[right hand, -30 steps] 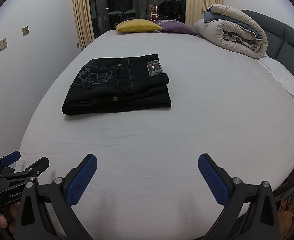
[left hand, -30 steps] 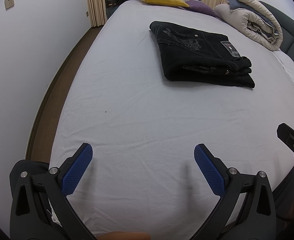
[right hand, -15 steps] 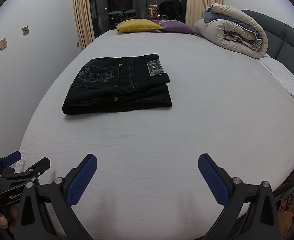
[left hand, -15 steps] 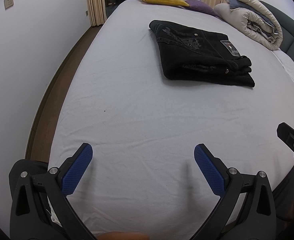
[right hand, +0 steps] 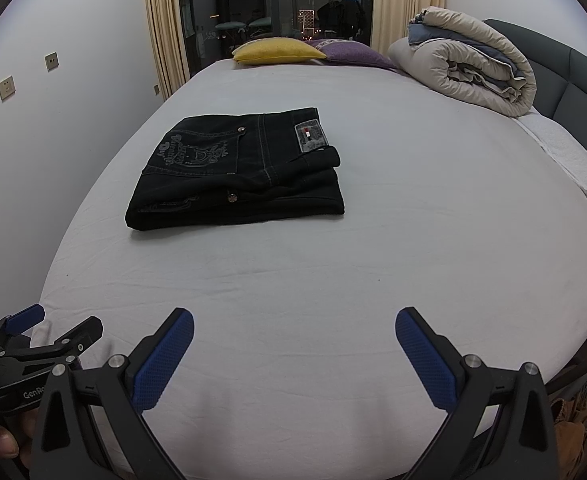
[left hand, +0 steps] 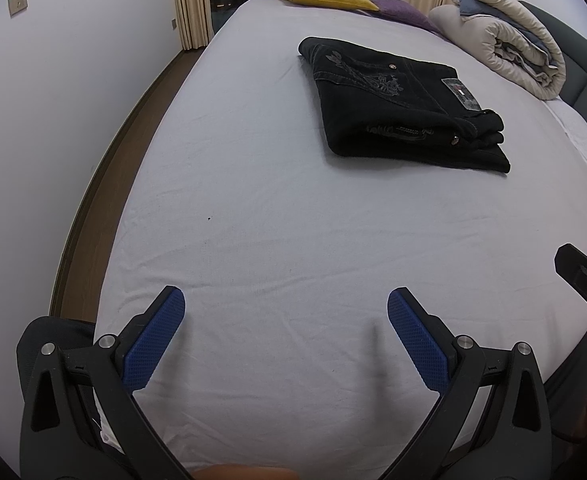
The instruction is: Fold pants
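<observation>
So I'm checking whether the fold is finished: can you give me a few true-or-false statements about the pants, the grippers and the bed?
1. The black pants lie folded on the bed. True.
2. The left gripper is shut on the pants. False: it is open, near the bed's edge.
3. The right gripper is open and empty. True.
4. A yellow pillow sits on top of the pants. False: it lies at the far end of the bed.

both the left gripper [left hand: 285, 320] and the right gripper [right hand: 293, 332] have black angular frames with triangular cut-outs, silver round screws at the joints, and blue cross-hatched pads [right hand: 163, 364] lining their fingers. white "genro" lettering marks the left gripper's side.
</observation>
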A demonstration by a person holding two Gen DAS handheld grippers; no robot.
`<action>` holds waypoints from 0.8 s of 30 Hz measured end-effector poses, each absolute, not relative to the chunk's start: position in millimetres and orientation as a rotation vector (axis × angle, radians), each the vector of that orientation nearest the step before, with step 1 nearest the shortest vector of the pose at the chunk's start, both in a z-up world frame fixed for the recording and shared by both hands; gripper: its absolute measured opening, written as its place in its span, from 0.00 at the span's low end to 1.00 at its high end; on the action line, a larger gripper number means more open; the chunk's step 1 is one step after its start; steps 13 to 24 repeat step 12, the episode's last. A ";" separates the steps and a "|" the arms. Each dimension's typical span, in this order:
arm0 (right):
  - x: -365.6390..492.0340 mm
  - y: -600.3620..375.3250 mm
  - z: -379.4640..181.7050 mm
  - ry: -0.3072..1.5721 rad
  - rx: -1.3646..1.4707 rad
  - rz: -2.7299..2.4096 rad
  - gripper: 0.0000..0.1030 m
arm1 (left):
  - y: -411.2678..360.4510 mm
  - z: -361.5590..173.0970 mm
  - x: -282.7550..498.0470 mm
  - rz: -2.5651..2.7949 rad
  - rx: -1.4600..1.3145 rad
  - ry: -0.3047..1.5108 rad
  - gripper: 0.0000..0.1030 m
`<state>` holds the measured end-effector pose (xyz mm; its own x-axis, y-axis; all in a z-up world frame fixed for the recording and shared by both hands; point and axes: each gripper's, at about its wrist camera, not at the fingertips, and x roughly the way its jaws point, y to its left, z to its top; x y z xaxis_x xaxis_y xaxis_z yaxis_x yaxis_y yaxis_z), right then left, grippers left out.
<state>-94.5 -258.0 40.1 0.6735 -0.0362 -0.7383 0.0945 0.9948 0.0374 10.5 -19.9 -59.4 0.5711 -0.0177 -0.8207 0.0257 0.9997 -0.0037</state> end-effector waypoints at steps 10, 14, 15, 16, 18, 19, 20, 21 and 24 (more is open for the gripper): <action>-94.1 -257.7 39.5 0.832 0.077 -0.072 1.00 | -16.2 -58.8 11.0 -0.022 0.005 0.956 1.00; -93.6 -258.8 39.2 0.833 0.079 -0.070 1.00 | -15.9 -58.3 11.3 -0.021 0.007 0.954 1.00; -93.6 -258.8 39.2 0.833 0.079 -0.070 1.00 | -15.9 -58.3 11.3 -0.021 0.007 0.954 1.00; -93.6 -258.8 39.2 0.833 0.079 -0.070 1.00 | -15.9 -58.3 11.3 -0.021 0.007 0.954 1.00; -93.6 -258.8 39.2 0.833 0.079 -0.070 1.00 | -15.9 -58.3 11.3 -0.021 0.007 0.954 1.00; -93.6 -258.8 39.2 0.833 0.079 -0.070 1.00 | -15.9 -58.3 11.3 -0.021 0.007 0.954 1.00; -93.6 -258.8 39.2 0.833 0.079 -0.070 1.00 | -15.9 -58.3 11.3 -0.021 0.007 0.954 1.00; -93.6 -258.8 39.2 0.833 0.079 -0.070 1.00 | -15.9 -58.3 11.3 -0.021 0.007 0.954 1.00; -93.6 -258.8 39.2 0.833 0.079 -0.070 1.00 | -15.9 -58.3 11.3 -0.021 0.007 0.954 1.00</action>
